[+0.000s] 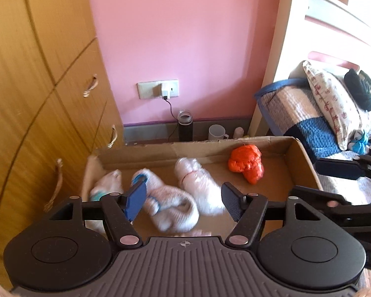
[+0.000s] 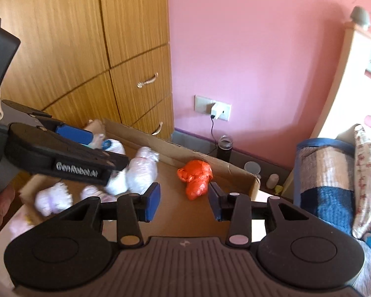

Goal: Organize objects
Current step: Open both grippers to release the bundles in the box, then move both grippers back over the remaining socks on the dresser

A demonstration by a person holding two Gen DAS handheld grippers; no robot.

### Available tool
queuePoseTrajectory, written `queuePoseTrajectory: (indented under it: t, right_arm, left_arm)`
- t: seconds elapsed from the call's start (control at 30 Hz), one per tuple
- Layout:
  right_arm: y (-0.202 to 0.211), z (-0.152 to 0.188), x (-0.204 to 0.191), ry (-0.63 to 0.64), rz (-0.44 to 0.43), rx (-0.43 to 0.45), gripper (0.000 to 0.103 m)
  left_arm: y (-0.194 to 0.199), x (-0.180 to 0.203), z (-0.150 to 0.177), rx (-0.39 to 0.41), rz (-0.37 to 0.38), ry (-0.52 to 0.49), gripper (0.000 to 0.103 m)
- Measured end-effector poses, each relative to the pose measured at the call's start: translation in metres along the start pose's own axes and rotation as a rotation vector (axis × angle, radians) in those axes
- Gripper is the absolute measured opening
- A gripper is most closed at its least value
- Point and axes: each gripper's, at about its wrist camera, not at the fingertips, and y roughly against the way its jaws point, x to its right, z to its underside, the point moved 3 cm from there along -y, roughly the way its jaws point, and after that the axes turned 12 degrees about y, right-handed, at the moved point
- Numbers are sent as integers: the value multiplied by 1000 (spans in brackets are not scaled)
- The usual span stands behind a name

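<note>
right view only: "GenRobot.AI" on left claw (image 2: pixel 91 146) | both claws gape empty, right claw (image 2: pixel 184 201) | orange bag (image 1: pixel 246 164) at box (image 1: pixel 300 165) right end

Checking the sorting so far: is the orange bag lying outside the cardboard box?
No, the orange bag lies inside the cardboard box, on its floor near the far right corner.

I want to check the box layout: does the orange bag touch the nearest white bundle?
Apart. In the left wrist view, bare cardboard floor shows between the orange bag and the nearest white bundle; the right wrist view shows the same gap.
</note>
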Motion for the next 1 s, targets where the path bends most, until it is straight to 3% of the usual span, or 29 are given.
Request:
queuePoseTrajectory:
  t: [0.23,0.5,0.63,0.73,0.83,0.9,1.0]
  right_arm:
    - [54,33,-22,-39,24,39,39]
    - [103,107,-55,-134,47,63,43]
    - [106,132,-66,-179,44,48,44]
    - [104,146,-74,-173,64,35,45]
    - [105,152,-80,-166,101,38,47]
    - [109,151,-79,-170,118,63,61]
    - [106,151,-74,-185,122,62,60]
  left_arm:
    - [65,-29,45,52,15,46,76]
    - [131,-47,161,76,20,54,80]
    - [140,-40,204,78,46,15,82]
    - [131,-35,226,21,60,17,81]
    - [126,-26,237,-5,65,-13,80]
    - [125,-21,240,-9,66,-33,80]
    - [121,-20,244,-15,60,-40,80]
